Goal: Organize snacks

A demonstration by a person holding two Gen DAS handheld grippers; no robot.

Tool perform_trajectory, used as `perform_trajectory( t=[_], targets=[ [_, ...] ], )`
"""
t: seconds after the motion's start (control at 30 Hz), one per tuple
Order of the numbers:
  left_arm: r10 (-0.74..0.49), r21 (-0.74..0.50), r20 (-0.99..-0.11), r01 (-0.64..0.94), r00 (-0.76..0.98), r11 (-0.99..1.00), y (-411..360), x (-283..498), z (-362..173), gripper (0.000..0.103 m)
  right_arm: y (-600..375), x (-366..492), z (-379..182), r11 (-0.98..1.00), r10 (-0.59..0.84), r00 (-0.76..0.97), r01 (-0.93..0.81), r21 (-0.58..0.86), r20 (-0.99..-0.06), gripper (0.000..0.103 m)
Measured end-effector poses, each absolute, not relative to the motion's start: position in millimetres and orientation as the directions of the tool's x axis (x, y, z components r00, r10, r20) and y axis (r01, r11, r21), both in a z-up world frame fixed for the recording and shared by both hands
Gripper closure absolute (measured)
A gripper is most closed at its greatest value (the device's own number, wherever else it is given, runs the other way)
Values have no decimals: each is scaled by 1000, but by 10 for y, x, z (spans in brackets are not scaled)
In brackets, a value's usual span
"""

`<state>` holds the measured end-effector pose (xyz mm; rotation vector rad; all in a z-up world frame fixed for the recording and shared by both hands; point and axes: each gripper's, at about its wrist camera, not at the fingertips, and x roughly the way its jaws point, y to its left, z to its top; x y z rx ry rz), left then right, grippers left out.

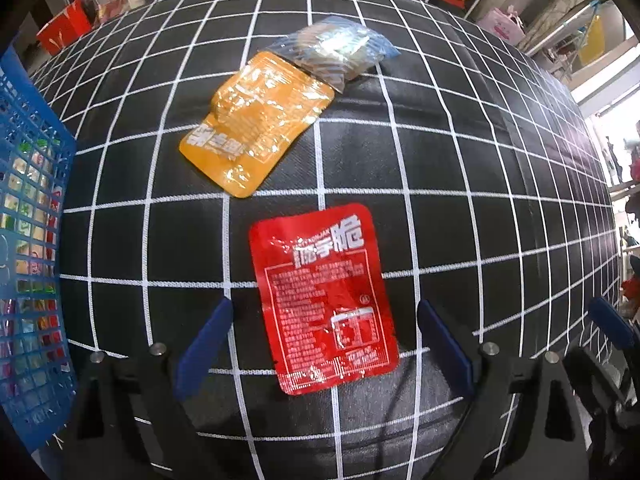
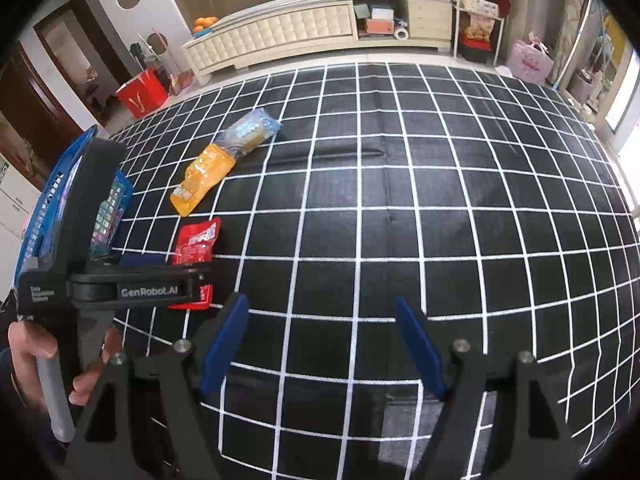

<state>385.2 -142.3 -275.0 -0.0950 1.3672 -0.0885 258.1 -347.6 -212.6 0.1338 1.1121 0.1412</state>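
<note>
A red snack packet [image 1: 324,300] lies flat on the black checked cloth, and my left gripper [image 1: 324,308] hangs open over it with one blue finger [image 1: 204,344] on each side, pads clear of it. Beyond it lie an orange packet [image 1: 256,124] and a clear blue-tinted packet [image 1: 340,50] overlapping its far end. In the right wrist view the red packet [image 2: 196,244], orange packet [image 2: 202,178] and clear packet [image 2: 250,132] run in a line at the left, with the left gripper's black body partly covering the red one. My right gripper [image 2: 320,308] stands open above bare cloth.
A blue mesh basket [image 1: 32,240] holding several packets stands at the left edge of the cloth, seen also as the blue basket [image 2: 44,208] behind the left gripper. A hand [image 2: 24,344] holds the left tool. A white cabinet [image 2: 280,28] and red bag [image 2: 142,92] stand beyond the table.
</note>
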Motion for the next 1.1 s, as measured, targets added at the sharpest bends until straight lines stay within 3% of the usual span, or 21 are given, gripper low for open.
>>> perform_trajectory(
  t=[0.17,0.27,0.37,0.47,0.6,0.67,0.7,0.87,1.03,1.07,1.1],
  targets=[
    [-5,5,-983,54,181,999,-1623,3847,-2839,14,-3489,2561,-2113,983,175,433,-31,179,-884,24],
    [2,13,-981,55,194,998,-1649,3823,-2839,17,-3468,2549,-2116,981,186,428,-37,189,-884,24],
    [9,11,-975,10,222,1000,-1588,3855,-2788,42,-3453,2537,-2148,978,199,416,-34,204,-887,24],
    [-9,-11,-979,-7,205,1000,-1523,3899,-2766,47,-3481,2543,-2155,975,210,413,-15,223,-886,24],
    [-25,-23,-974,13,226,1000,-1496,3851,-2726,61,-3466,2549,-2115,975,205,419,-8,222,-885,24],
    [-45,-42,-970,16,240,999,-1457,3814,-2663,83,-3440,2539,-2100,976,203,422,-14,218,-884,24],
    [-51,-48,-972,22,231,999,-1422,3788,-2642,101,-3429,2538,-2099,976,203,421,-13,218,-884,24],
    [-32,-24,-972,39,234,999,-1240,3758,-2543,102,-3368,2538,-2108,976,205,417,-15,218,-885,24],
    [-166,-154,-940,62,299,986,-1033,3677,-2454,102,-3310,2537,-2118,977,206,410,-33,212,-888,24],
    [-178,-161,-930,79,323,984,-1028,3650,-2373,100,-3313,2536,-2121,977,205,409,-32,211,-889,24],
    [-199,-170,-918,113,344,979,-1039,3627,-2285,88,-3318,2538,-2122,977,203,409,-30,209,-890,24]
  ],
)
